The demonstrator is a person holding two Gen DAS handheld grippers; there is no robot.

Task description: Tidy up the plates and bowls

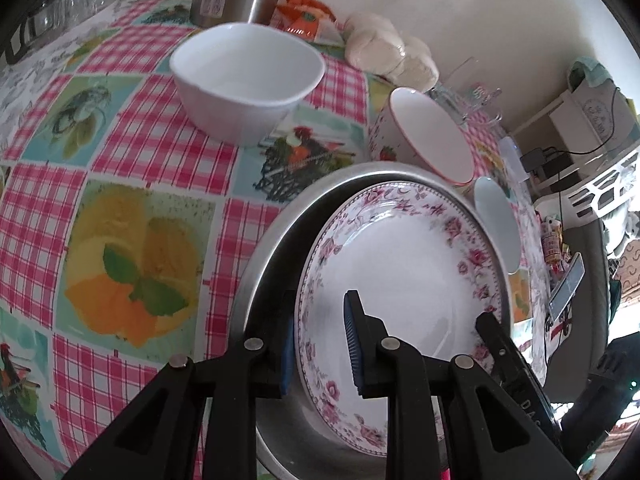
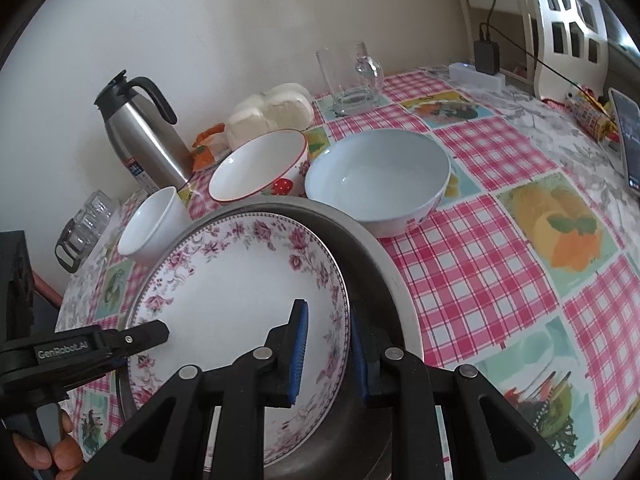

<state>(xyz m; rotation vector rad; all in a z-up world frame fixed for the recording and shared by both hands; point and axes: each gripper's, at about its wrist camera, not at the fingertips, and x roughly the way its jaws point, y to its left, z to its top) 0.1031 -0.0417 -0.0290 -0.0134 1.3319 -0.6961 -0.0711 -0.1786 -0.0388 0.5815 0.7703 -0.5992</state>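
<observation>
1. Left gripper (image 1: pixel 322 350): jaws set apart, one blue pad on each side of the near rim of the white plate with a pink floral border (image 1: pixel 400 280). A gap shows at both pads; cannot tell if either touches the rim.
2. Right gripper (image 2: pixel 328 354): jaws likewise parted and straddling the opposite rim of the same floral plate (image 2: pixel 240 288), one pad over the plate's inside, the other outside it.
3. Plate sits tilted inside a round grey metal tray (image 1: pixel 276 248), which rests on the worktop, covered by a pink-checked cloth with fruit pictures (image 1: pixel 132 148).
4. Just beyond the tray in the right wrist view: small plain white bowl (image 2: pixel 150 226), white bowl with red rim and strawberry print (image 2: pixel 260 172), large pale blue bowl (image 2: pixel 380 180). All three upright and empty.
5. Farther back by the wall: steel thermos jug with black handle (image 2: pixel 140 132), wrapped pale buns (image 2: pixel 272 114), clear glass mug (image 2: pixel 352 78).
6. Right edge of the worktop: a phone (image 2: pixel 630 136) lying flat.
</observation>
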